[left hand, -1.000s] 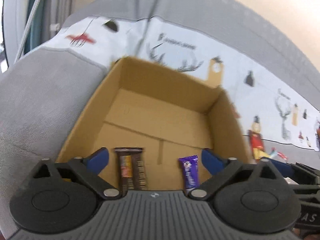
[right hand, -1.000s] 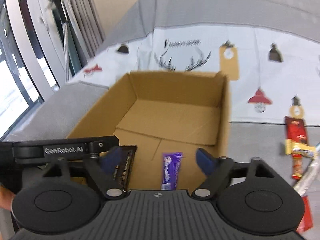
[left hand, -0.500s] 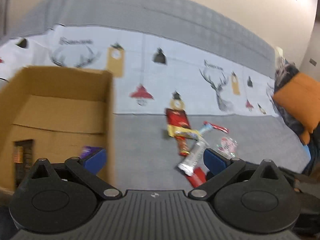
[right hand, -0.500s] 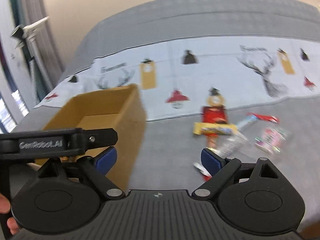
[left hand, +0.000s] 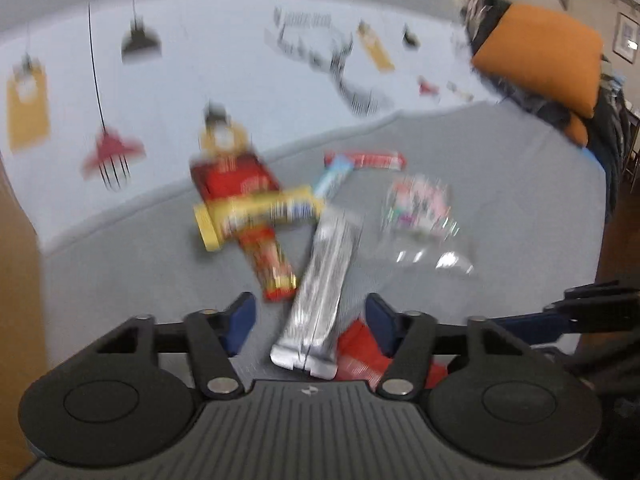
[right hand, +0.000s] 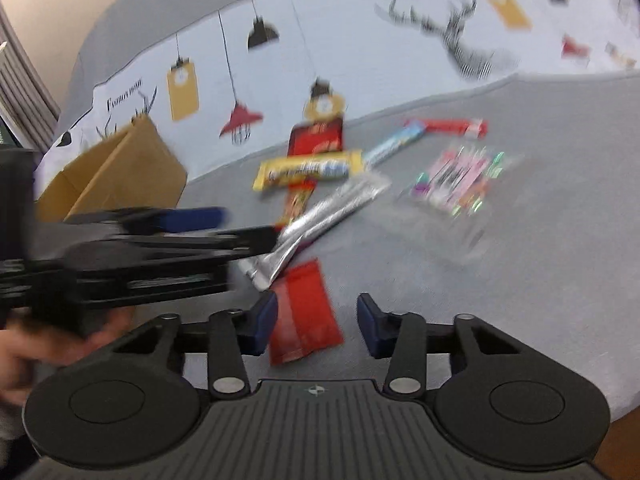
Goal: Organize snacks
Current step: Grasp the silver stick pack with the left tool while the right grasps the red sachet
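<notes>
Snacks lie in a pile on the grey bed. My left gripper (left hand: 308,322) is open, and the near end of a silver bar (left hand: 320,280) lies between its fingers. My right gripper (right hand: 316,322) is open over a red packet (right hand: 304,312). The left gripper (right hand: 192,216) also shows from the side in the right wrist view, next to the silver bar (right hand: 320,212). Further off lie a yellow bar (left hand: 256,212), a red wrapper (left hand: 268,256), a red stick (left hand: 368,160) and a clear bag of pink sweets (left hand: 420,204). The cardboard box (right hand: 116,172) stands to the left.
A printed white blanket (left hand: 200,52) covers the far part of the bed. An orange cushion (left hand: 540,56) and dark clothes lie at the far right. The box wall (left hand: 16,280) fills the left edge of the left wrist view.
Both grippers have swung right, away from the box and down to the snack pile. The box has slid out to the left of both views.
</notes>
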`<action>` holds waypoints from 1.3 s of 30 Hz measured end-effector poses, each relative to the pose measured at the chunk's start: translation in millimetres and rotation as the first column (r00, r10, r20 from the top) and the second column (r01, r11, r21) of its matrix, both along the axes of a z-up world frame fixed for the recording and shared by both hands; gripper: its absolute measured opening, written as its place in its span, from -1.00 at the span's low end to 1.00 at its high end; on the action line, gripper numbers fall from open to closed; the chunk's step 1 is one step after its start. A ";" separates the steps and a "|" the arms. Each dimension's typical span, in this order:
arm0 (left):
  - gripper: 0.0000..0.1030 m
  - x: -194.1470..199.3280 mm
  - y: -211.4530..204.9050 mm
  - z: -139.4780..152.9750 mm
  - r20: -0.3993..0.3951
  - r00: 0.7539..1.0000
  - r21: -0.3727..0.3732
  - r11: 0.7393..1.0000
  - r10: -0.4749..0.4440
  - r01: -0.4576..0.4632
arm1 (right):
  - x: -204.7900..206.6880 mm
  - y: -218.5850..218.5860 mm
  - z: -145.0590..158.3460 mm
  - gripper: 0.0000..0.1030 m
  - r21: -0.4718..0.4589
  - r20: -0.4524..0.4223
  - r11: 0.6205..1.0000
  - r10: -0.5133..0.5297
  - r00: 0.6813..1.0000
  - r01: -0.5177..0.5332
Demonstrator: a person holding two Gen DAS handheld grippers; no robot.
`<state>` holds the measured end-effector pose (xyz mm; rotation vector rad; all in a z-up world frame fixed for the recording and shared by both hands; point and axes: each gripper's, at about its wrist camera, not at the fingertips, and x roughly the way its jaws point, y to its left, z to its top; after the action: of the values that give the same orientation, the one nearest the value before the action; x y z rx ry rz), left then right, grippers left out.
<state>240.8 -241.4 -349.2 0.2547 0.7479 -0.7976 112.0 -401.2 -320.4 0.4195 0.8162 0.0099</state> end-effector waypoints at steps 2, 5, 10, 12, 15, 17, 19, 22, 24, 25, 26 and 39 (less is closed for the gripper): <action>-0.01 9.2 1.9 -17.8 -0.060 0.998 0.002 0.999 0.035 -0.034 | 8.6 7.5 -5.6 -0.18 -0.025 -0.012 0.999 0.042 0.999 -0.042; -0.17 5.2 2.8 -21.3 0.001 1.000 0.008 1.000 0.025 -0.025 | 22.0 20.9 -21.9 -0.18 -0.094 -0.078 0.991 0.083 0.993 -0.090; -0.26 6.6 18.6 -19.3 -0.017 0.997 0.012 0.997 0.077 -0.077 | 33.0 37.2 -28.1 -0.60 -0.189 -0.093 0.971 0.134 0.987 -0.149; -0.26 4.1 30.4 -15.4 -0.049 0.994 0.000 0.995 0.099 -0.099 | 33.7 32.7 -27.7 -0.87 -0.180 -0.089 0.977 0.100 0.991 -0.115; -0.26 -3.6 48.2 -8.6 -0.075 0.989 0.004 0.992 0.126 -0.126 | 29.3 29.8 -25.9 -1.00 -0.197 -0.078 0.977 0.064 0.995 -0.078; -0.26 -12.2 55.7 -4.3 -0.074 0.991 0.008 0.993 0.114 -0.114 | 22.9 31.7 -24.5 -1.00 -0.233 -0.072 0.970 0.052 0.996 -0.067; -0.27 -22.4 59.0 1.1 -0.058 0.993 0.015 0.995 0.104 -0.103 | 15.8 30.3 -21.5 -1.00 -0.278 -0.059 0.960 0.024 0.998 -0.039; -0.26 -30.1 59.3 4.1 -0.068 0.993 0.012 0.995 0.099 -0.099 | 3.9 15.2 -14.1 -1.00 -0.313 -0.020 0.948 -0.071 0.997 0.061; -0.26 -29.7 56.0 0.6 -0.080 0.993 0.022 0.996 0.092 -0.091 | -4.4 -0.8 -11.7 -1.00 -0.307 -0.011 0.941 -0.153 0.988 0.142; -0.25 -28.0 53.4 -2.1 -0.083 0.993 0.032 0.997 0.078 -0.076 | -6.8 -9.9 -14.4 -1.00 -0.271 -0.029 0.948 -0.183 0.983 0.169; -0.17 -25.4 51.2 -4.3 -0.076 0.995 0.037 0.997 0.066 -0.063 | -8.2 -15.6 -18.3 -0.99 -0.234 -0.046 0.956 -0.190 0.981 0.175; -0.46 -0.8 11.8 -22.0 0.052 0.999 0.067 0.998 0.000 -0.004 | 12.9 11.0 -39.3 0.35 -0.316 -0.056 0.947 0.031 0.998 -0.047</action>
<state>240.0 -229.6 -371.2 0.3332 0.7266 -0.7621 124.9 -390.2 -359.7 0.0986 0.8582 -0.0945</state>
